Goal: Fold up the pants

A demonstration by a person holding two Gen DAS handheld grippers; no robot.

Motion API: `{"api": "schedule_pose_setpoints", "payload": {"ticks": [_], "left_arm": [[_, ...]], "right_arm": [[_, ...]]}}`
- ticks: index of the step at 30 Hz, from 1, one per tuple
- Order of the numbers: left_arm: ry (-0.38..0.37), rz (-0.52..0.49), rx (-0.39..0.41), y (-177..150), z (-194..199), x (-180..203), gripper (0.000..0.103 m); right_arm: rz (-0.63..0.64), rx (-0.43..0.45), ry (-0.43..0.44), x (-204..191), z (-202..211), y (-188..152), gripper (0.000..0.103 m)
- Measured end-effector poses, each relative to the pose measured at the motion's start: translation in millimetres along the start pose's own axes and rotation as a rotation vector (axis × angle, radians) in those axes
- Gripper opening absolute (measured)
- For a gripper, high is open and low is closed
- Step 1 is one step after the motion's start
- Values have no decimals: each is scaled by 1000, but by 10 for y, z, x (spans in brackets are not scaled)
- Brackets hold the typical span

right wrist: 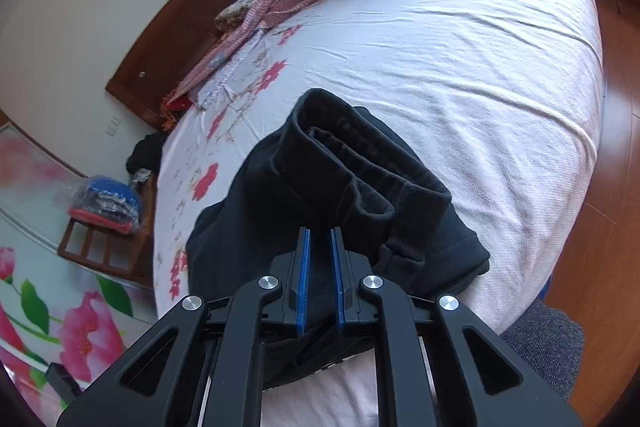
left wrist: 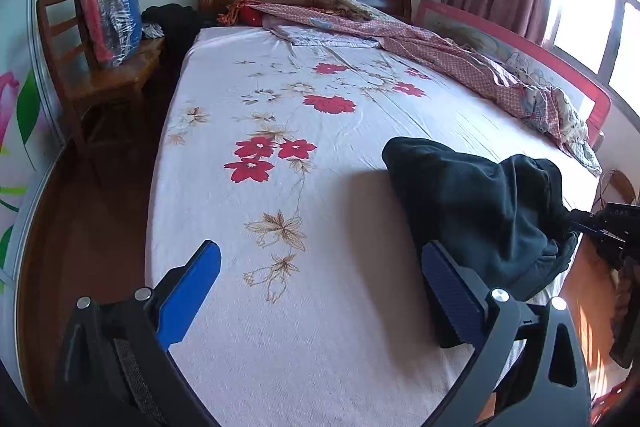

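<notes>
Dark folded pants [left wrist: 472, 203] lie in a bundle near the foot end of the bed [left wrist: 320, 347], on its right side in the left wrist view. My left gripper [left wrist: 320, 251] hovers over the flowered sheet to the left of them, jaws wide open with nothing between the blue pads. Its right finger [left wrist: 448, 291] stands close beside the bundle's near edge. In the right wrist view the pants [right wrist: 352, 179] fill the middle, ribbed waistband on top. My right gripper [right wrist: 320, 239] is nearly closed, with black cloth pinched between its pads. That right gripper [left wrist: 572, 217] also shows holding the bundle's right edge.
A pink checked quilt [left wrist: 440, 47] is heaped along the far right side of the bed, by a red bed rail [left wrist: 560, 75]. A wooden chair [left wrist: 100, 83] carrying a plastic bag of clothes [left wrist: 112, 23] stands left of the bed. Wooden floor [right wrist: 600, 187] surrounds the mattress.
</notes>
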State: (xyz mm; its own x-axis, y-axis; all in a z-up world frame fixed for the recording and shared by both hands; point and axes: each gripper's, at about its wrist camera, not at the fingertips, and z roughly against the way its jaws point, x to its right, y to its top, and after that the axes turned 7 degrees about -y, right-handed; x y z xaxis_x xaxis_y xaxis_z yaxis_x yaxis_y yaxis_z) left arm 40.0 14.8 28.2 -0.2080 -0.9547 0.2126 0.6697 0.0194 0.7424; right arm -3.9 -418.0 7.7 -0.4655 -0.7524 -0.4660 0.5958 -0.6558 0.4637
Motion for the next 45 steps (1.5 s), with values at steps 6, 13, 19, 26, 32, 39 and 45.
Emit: {"api": "schedule_pose_setpoints", "payload": {"ticks": [6,13,19,26,32,39,45], "left_arm": [[-51,-66,17,-36,89,170,101],[-59,-54,26,-56,121,178,101],[-56,-20,25,-58,92,118,101],[-54,-46,-20,-76,-23,182,101],[-46,-72,-18,-89,-5,251,101],[-40,-107,-64,-125,-95,342,101],[-90,-191,-91,-148,-137,557,101]], "right_arm": [[-1,-42,-105,8,-84,-85,10],[-8,-51,-179,-82,-235,-73,49],[61,1,-168,-168,-222,-71,22],[110,54,19,-288,311,36,16],[29,63,151,66,497,22,16],[-250,-15,182,1003,-174,-389,20],[-205,-67,162,920,-43,-306,40]]}}
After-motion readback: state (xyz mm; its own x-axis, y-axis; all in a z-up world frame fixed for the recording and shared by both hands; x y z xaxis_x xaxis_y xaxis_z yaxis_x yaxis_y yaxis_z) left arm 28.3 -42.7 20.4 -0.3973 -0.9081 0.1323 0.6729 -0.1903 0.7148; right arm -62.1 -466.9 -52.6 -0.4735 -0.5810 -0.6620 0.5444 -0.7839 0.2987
